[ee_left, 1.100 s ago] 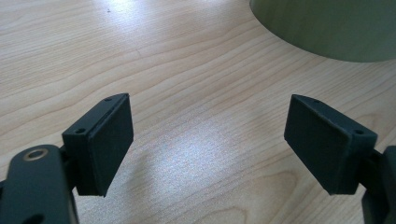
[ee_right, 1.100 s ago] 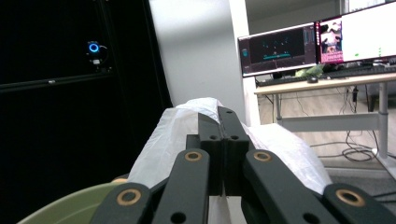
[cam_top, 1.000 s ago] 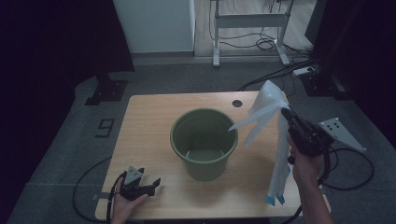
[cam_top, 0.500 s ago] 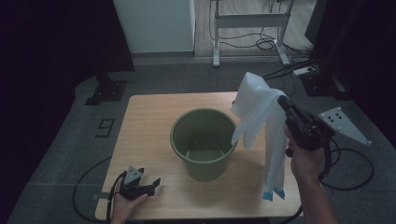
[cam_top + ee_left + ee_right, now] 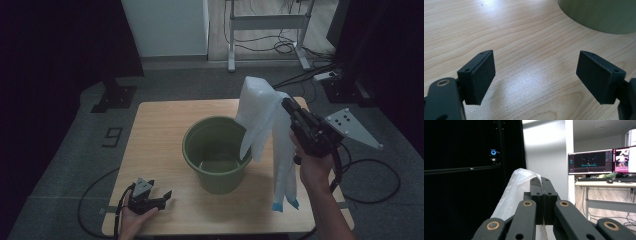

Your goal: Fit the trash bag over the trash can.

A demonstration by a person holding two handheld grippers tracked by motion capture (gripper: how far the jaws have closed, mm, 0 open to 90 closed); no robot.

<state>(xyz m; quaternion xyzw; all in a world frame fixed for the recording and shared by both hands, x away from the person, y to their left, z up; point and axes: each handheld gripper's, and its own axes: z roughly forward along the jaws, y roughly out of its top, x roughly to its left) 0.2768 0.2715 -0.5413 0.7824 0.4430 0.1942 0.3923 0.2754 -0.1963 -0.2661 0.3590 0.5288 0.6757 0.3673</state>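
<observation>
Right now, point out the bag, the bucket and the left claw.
bag (image 5: pixel 260 107): high view, upper fold of the white plastic.
bucket (image 5: pixel 220 176): high view, green outer wall.
left claw (image 5: pixel 535 76): left gripper view, midway between its open jaws.

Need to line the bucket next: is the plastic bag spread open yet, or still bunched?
Still bunched: the plastic bag hangs in limp folds from the shut right gripper, beside the bucket, mouth unopened.

Thin translucent plastic bag (image 5: pixel 265 125); matt green plastic bucket (image 5: pixel 216 152); smooth pale wood-grain table (image 5: pixel 160 130).
</observation>
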